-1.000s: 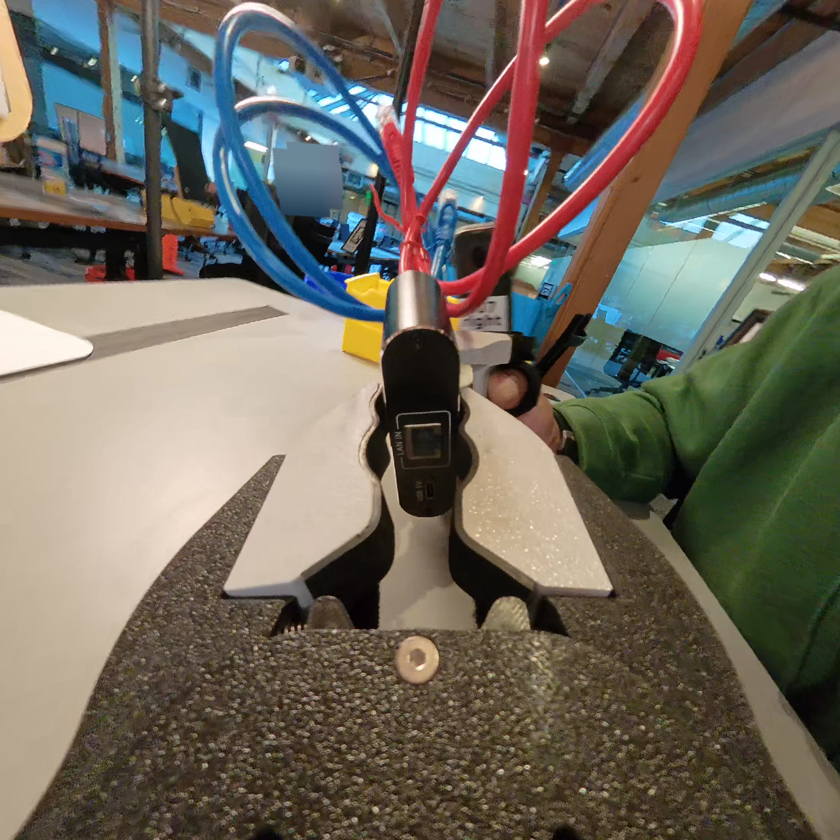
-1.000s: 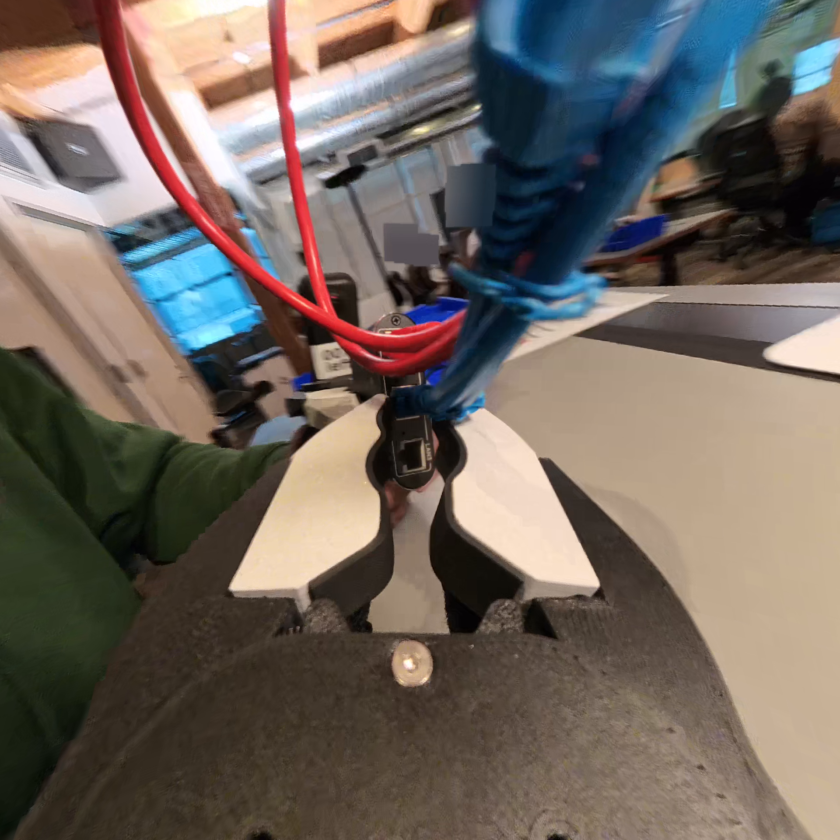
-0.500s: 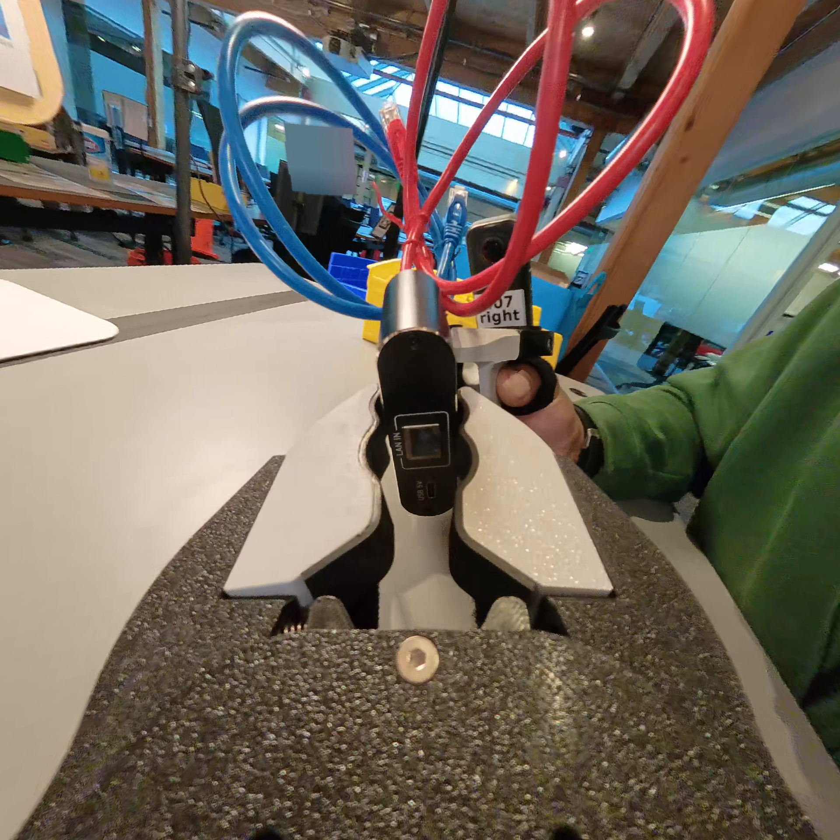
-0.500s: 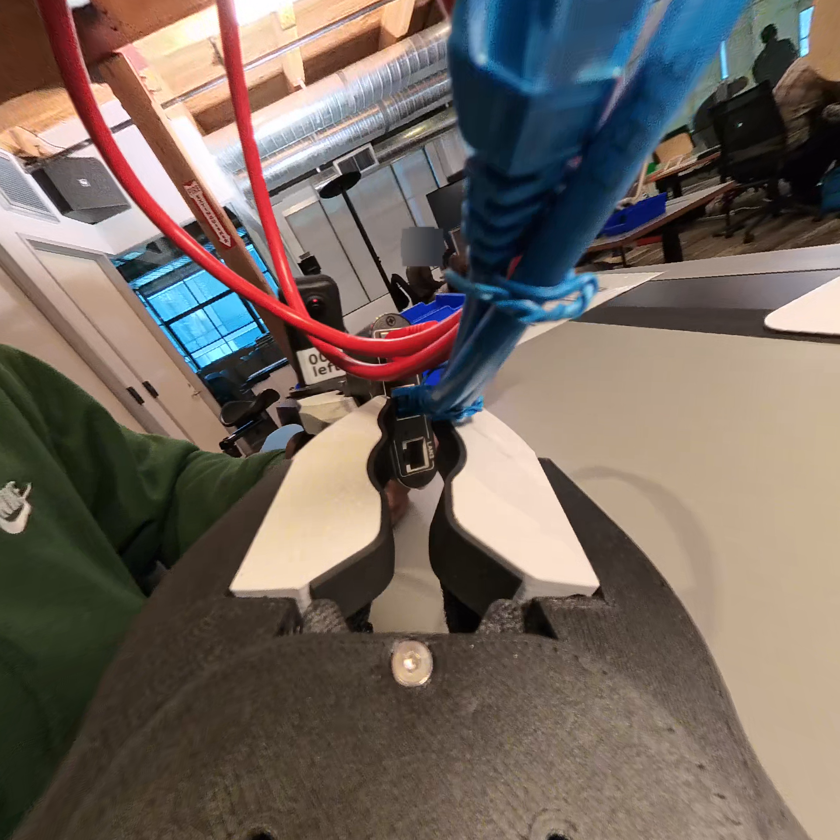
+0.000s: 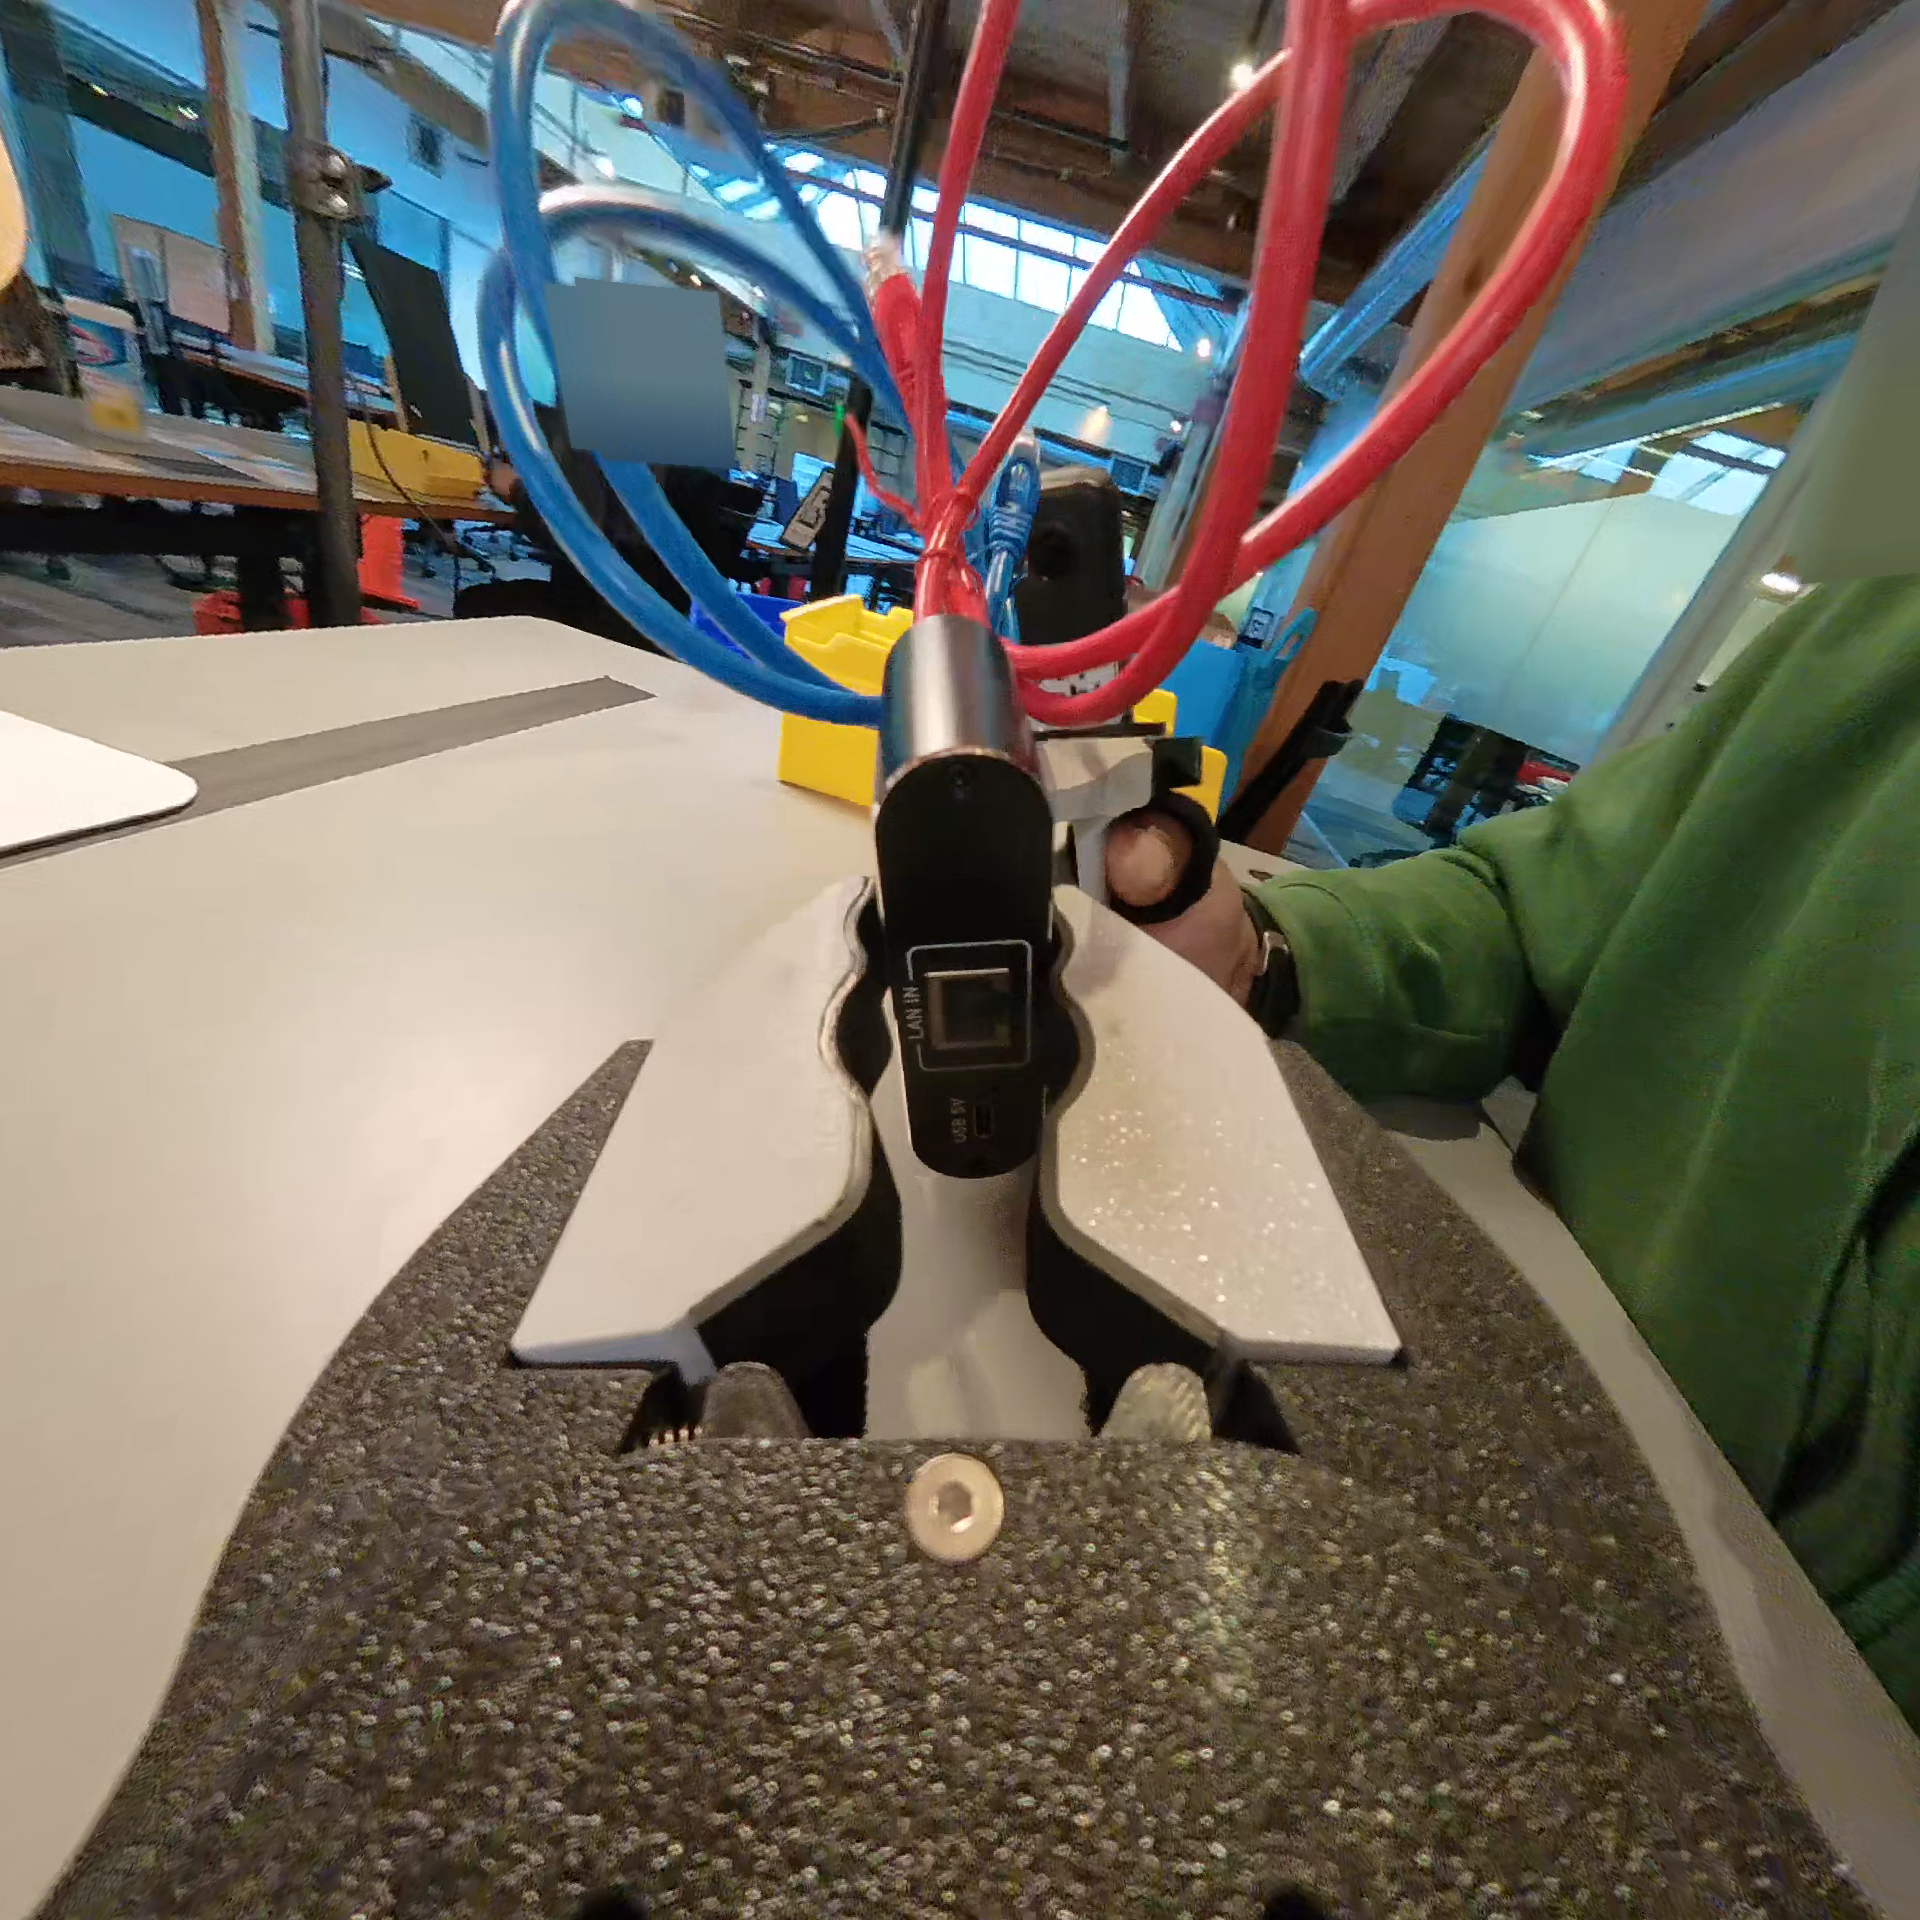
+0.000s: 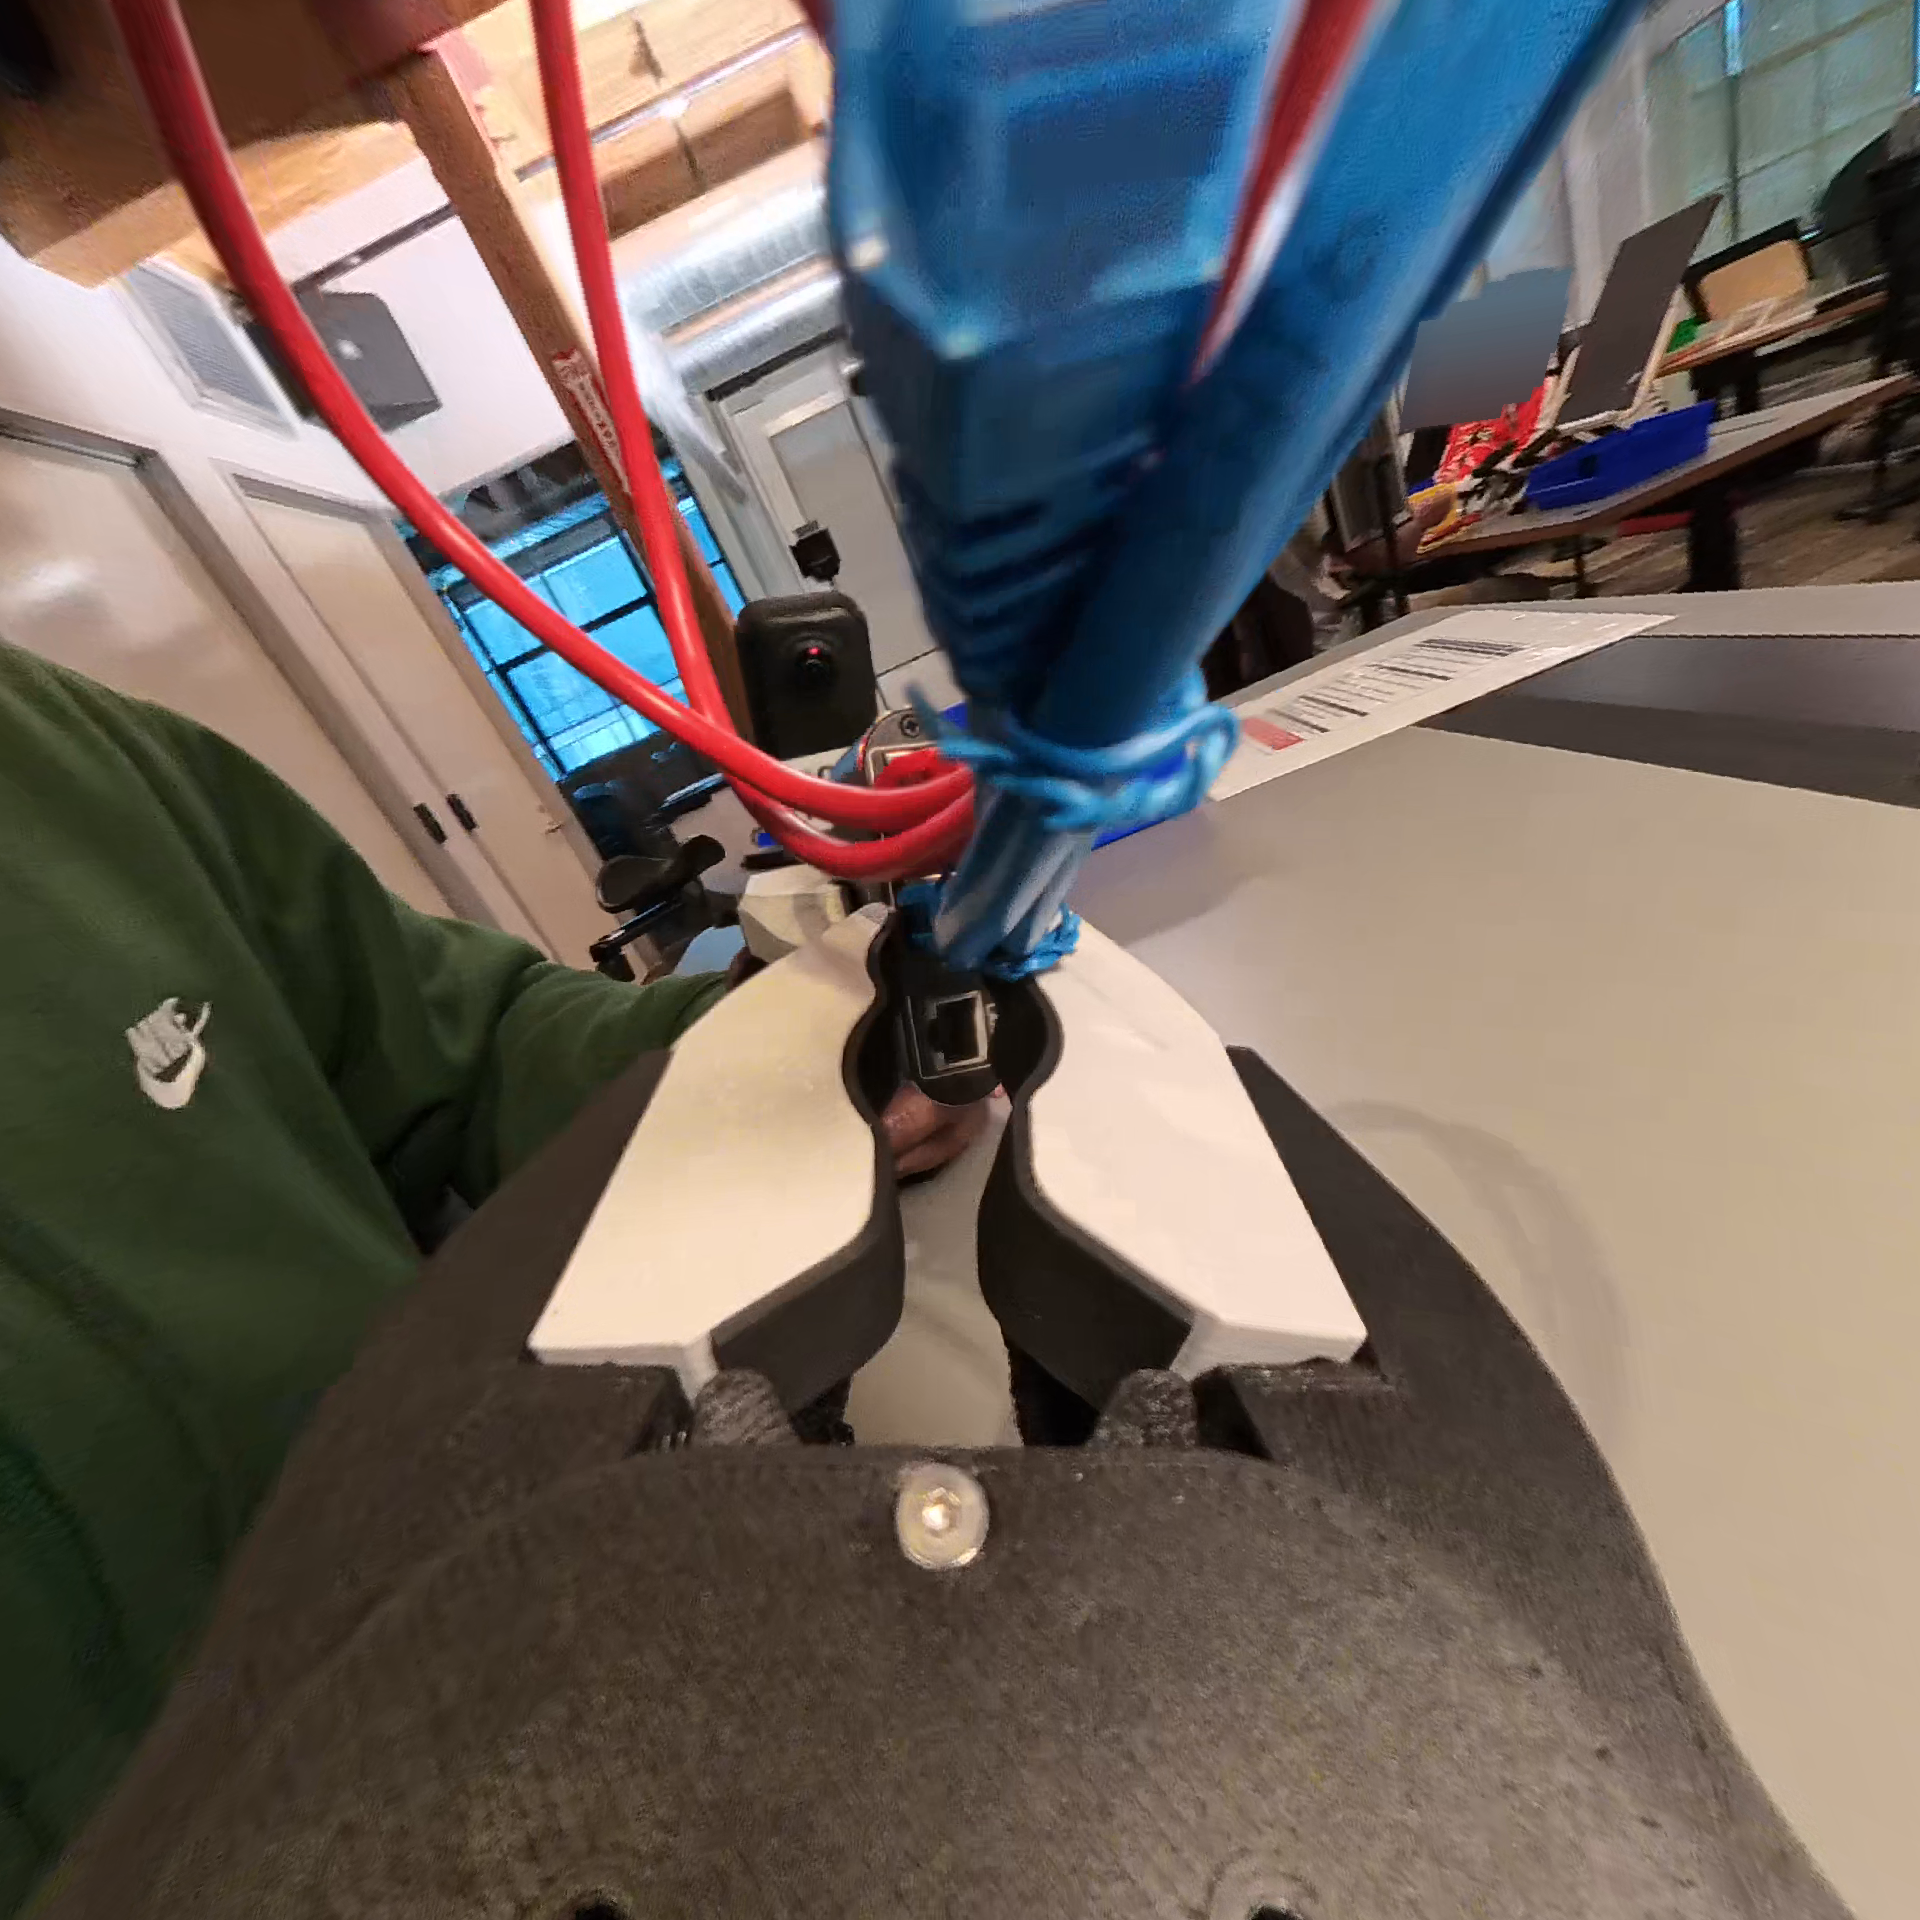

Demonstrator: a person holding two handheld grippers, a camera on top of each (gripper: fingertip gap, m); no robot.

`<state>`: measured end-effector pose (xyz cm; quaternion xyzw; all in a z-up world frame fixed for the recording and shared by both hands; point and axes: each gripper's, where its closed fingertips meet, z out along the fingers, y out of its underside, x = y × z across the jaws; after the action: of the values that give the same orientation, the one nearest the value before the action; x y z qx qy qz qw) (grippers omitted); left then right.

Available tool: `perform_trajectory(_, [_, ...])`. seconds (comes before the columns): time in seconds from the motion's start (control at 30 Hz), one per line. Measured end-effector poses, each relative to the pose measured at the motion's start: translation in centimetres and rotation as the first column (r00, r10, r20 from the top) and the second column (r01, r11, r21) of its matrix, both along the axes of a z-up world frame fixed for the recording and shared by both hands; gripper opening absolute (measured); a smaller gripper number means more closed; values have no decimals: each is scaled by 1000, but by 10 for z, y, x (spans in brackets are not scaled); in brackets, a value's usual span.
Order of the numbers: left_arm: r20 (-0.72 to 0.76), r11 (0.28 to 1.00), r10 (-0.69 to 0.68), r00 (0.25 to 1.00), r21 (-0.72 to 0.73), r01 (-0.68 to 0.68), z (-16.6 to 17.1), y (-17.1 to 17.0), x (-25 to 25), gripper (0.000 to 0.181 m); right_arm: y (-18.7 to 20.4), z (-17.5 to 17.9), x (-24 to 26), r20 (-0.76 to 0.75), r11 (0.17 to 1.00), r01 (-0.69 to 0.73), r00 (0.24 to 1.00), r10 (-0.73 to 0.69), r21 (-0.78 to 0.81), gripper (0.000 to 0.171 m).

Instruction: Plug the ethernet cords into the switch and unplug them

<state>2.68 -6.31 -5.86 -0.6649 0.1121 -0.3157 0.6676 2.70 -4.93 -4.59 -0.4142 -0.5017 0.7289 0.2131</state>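
The switch (image 5: pixel 966 997) is a slim black and silver bar held above the grey table (image 5: pixel 312 987). My left gripper (image 5: pixel 961 914) is shut on its near end, whose face shows an empty port. My right gripper (image 6: pixel 951 956) is shut on the opposite end (image 6: pixel 951 1034), which also shows an empty port. Looped red cords (image 5: pixel 1455 312) and blue cords (image 5: pixel 540 416), bundled with ties, rise from the switch's top side. A red plug (image 5: pixel 894 281) and a blue plug (image 5: pixel 1013 488) stick up free. The blue plug (image 6: pixel 1039 416) is close to the right camera.
A yellow bin (image 5: pixel 831 717) stands on the table behind the switch. A white pad (image 5: pixel 73 779) and a dark strip (image 5: pixel 416 727) lie at the left. A printed paper sheet (image 6: pixel 1434 675) lies farther off. The person's green sleeve (image 5: pixel 1662 935) is alongside.
Both grippers stay shut on the switch. The held switch and cords have swung a little, so the background shifted; the blue bundle leans closer to the right camera.
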Motion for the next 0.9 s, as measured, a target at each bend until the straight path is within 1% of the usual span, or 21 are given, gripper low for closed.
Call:
perform_trajectory(0.03, [-10,1000,-18,1000,0,18,0,-1,0,26,-1,0,1,-1,1000,-14,1000,14,14,14])
perform_trajectory(0.1, [-57,997,-77,995,2,78,-2,-7,4,26,-8,-1,4,4,995,-100,995,100,21,13])
perform_trajectory(0.17, [-95,995,-101,990,-12,100,-6,-9,3,26,-11,-4,5,16,991,-121,993,120,62,13])
perform_trajectory(0.27, [-82,998,-59,995,-32,56,-7,-4,2,26,-6,-4,3,18,996,-74,997,73,52,14])
perform_trajectory(0.37, [-53,998,-6,999,-61,3,-9,2,-2,26,2,-6,-3,34,997,30,999,-33,74,15])
perform_trajectory(0.43, [-39,998,-9,999,-65,6,-9,2,-3,26,3,-7,-4,38,996,54,998,-57,73,15])
perform_trajectory(0.5, [-21,998,-42,999,-54,41,-7,0,-1,26,0,-5,-1,31,998,8,999,-10,65,14])
perform_trajectory(0.53, [-10,997,-70,997,-45,69,-5,-3,1,26,-3,-3,1,29,998,-38,999,36,52,14])
perform_trajectory(0.6, [9,993,-111,994,-46,112,-5,-6,3,26,-6,-2,4,21,995,-70,997,68,70,14])
perform_trajectory(0.63, [29,988,-148,989,-41,149,-3,-9,6,27,-10,0,6,22,991,-118,993,117,54,14])
perform_trajectory(0.73, [68,981,-183,981,-54,187,-4,-11,7,27,-12,1,8,31,988,-143,989,142,51,13])
perform_trajectory(0.83, [72,982,-168,983,-78,174,-6,-8,6,27,-10,-2,6,52,990,-131,990,128,53,13])
perform_trajectory(0.9, [108,976,-187,976,-93,197,-7,-9,8,27,-10,-2,7,48,990,-140,989,139,21,13])
